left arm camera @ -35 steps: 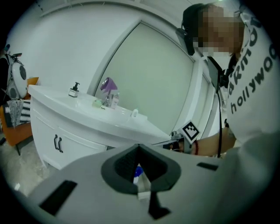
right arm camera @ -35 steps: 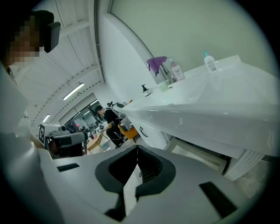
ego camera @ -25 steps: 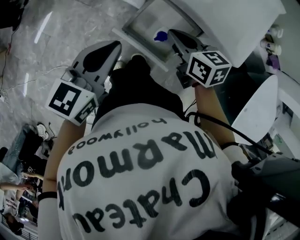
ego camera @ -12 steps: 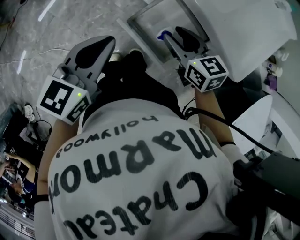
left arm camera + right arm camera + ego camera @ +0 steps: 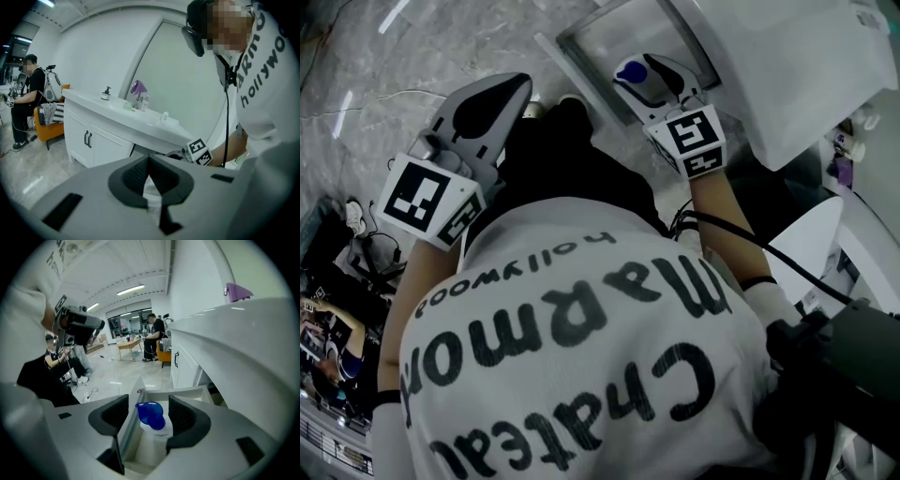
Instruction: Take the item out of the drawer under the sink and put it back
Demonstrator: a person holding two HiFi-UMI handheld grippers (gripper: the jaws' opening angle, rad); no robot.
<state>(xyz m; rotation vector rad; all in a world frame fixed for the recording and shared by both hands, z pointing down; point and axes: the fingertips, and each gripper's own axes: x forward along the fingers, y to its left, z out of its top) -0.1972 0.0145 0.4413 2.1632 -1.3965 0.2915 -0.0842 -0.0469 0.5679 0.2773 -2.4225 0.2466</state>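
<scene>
Since the earlier frame the left gripper (image 5: 516, 92) has hardly shifted and hangs over the floor (image 5: 412, 47) with its jaws pressed together, while the right gripper (image 5: 150, 412) has sunk and rolled over the open drawer (image 5: 185, 393), its jaws just opening. Its jaws now stand spread either side of the blue cap (image 5: 151, 414) without touching it. The white bottle (image 5: 152, 441) stands upright in the drawer, close to its left wall in the right gripper view.
</scene>
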